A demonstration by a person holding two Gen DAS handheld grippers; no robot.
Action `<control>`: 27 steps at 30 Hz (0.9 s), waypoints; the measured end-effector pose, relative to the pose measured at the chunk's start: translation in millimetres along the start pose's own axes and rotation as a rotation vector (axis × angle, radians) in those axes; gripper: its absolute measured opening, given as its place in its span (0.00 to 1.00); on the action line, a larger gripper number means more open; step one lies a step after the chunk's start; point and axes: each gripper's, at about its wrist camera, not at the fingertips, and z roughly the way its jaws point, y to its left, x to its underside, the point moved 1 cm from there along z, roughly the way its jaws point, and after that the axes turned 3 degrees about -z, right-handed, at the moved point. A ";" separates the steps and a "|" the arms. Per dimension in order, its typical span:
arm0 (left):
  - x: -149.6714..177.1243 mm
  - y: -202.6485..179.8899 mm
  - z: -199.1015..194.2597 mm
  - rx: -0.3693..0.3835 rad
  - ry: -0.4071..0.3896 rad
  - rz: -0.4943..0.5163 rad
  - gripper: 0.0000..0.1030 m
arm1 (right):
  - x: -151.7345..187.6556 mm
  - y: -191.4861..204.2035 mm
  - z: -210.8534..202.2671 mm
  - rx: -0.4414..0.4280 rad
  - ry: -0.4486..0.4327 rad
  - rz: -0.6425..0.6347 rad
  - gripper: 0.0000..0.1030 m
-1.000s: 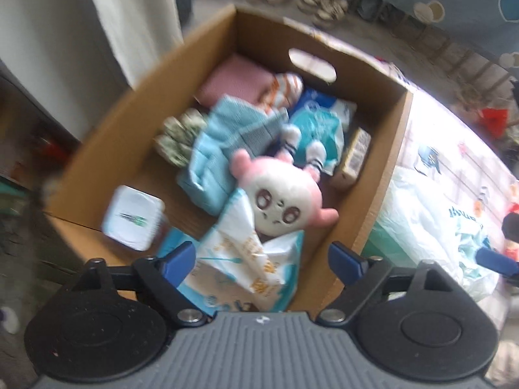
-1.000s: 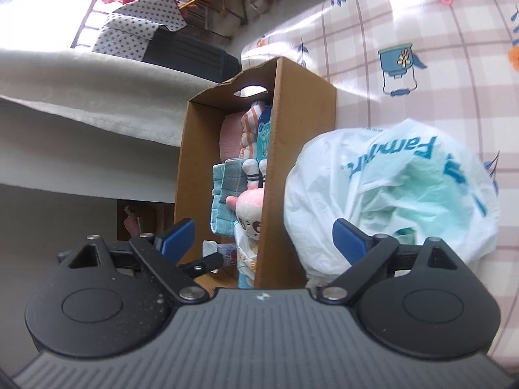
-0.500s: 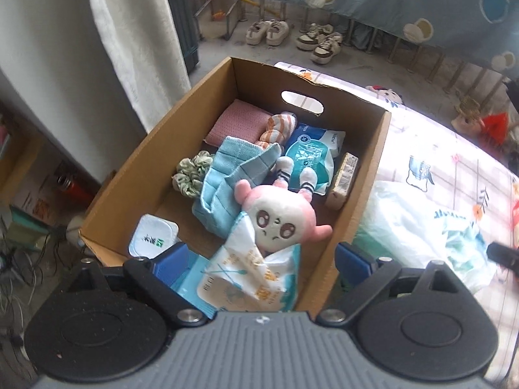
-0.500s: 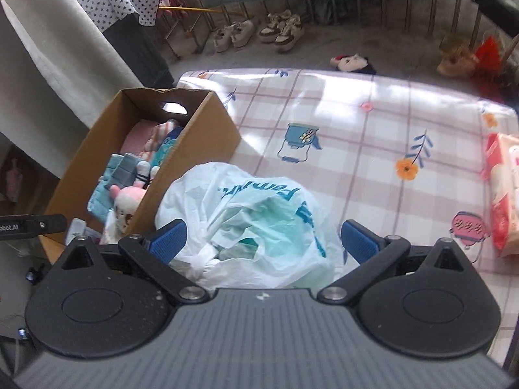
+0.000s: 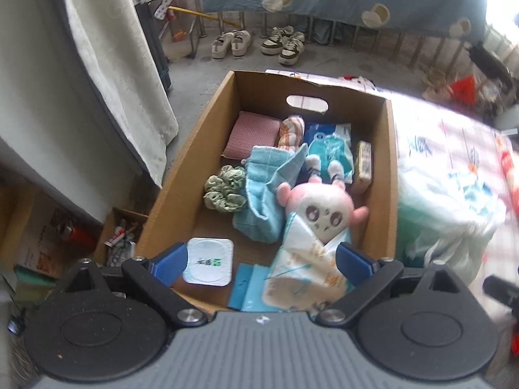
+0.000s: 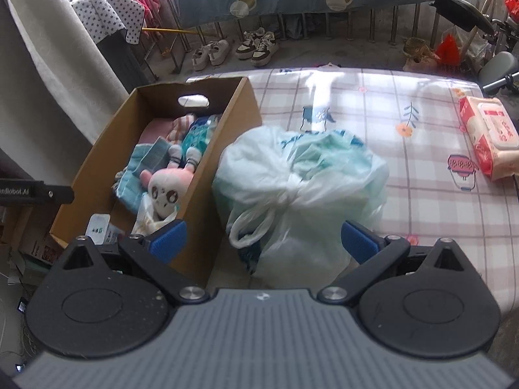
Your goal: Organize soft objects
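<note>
Inside the cardboard box (image 5: pixel 181 175) lie the soft things, all placed here relative to the pink-and-white plush doll (image 5: pixel 319 209), which rests face up against the box's right wall. Touching the doll's left side is a folded light-blue towel (image 5: pixel 262 194), and just left of that towel sits a green scrunchie (image 5: pixel 225 188). Beyond the doll, toward the far wall with the handle slot, lie a pink folded cloth (image 5: pixel 253 134), a striped orange-and-white roll (image 5: pixel 292 129) and a blue-and-white packet (image 5: pixel 331 144); a small yellowish bar (image 5: pixel 363 162) leans along the right wall beside the doll's feet. Nearer than the doll, a printed white-and-teal packet (image 5: pixel 305 269) overlaps its body, and a white square tub (image 5: pixel 207 265) lies at the near left corner.

Outside the box, just right of the doll's wall, a knotted white plastic bag (image 6: pixel 301 188) with pale-green contents sits on the checked bench (image 6: pixel 421 149) touching the box. Well apart from it, at the bench's far right edge, lies a red-and-white tissue pack (image 6: pixel 489 136).

The left tongs (image 5: pixel 259 262) hang spread wide over the near end of the box, gripping nothing. The right tongs (image 6: pixel 264 240) are likewise spread wide and empty, above the bag's near side.
</note>
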 end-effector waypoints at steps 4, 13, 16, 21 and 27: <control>11.1 -5.8 -4.8 -0.019 -0.029 0.075 0.96 | 23.1 28.0 -6.3 0.007 0.053 0.015 0.99; 23.3 -18.4 -8.9 0.038 0.018 0.118 0.95 | 41.2 50.0 -26.4 0.038 0.076 0.015 0.99; 29.4 -20.3 -9.9 0.063 0.034 0.122 0.95 | 43.6 47.7 -31.1 0.061 0.078 0.036 0.99; 42.0 -27.4 -2.7 0.061 0.088 0.158 0.95 | 51.9 36.2 -30.0 0.115 0.119 0.104 0.99; 54.9 -32.9 7.3 0.068 0.139 0.168 0.95 | 61.3 20.6 -18.1 0.144 0.200 0.179 0.99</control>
